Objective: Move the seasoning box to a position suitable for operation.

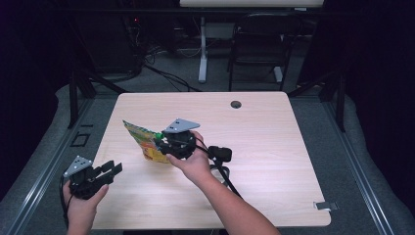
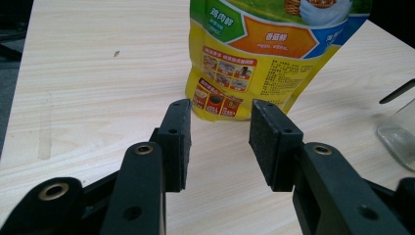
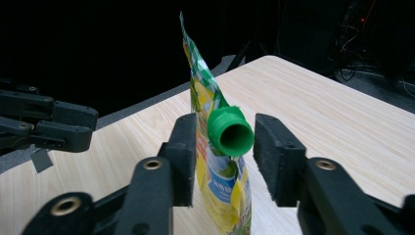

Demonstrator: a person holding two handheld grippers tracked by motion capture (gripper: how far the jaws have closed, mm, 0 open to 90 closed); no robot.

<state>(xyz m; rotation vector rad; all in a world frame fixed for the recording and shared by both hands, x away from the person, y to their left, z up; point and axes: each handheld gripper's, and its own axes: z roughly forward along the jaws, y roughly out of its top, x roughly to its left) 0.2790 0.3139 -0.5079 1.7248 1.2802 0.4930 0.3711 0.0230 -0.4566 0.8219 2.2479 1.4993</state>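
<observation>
The pale wood-grain tabletop (image 1: 274, 147) carries a glossy yellow pouch (image 1: 142, 142) standing upright left of centre, flat-sided with printed panels and a round green plastic spout (image 3: 230, 131); the right tool (image 1: 164, 144) stands partly open around that spout, pads (image 3: 186, 156) either side, whether touching I cannot tell; the left tool (image 1: 110, 171) hovers near the front left edge, half open and holding nothing, aimed at the pouch's base; a clear glass jar (image 2: 399, 137) sits beside the pouch.

table (image 1: 274, 147): light wood, round hole (image 1: 236, 104) | glass jar (image 2: 399, 139): on table | chair (image 1: 259, 44): behind table
</observation>
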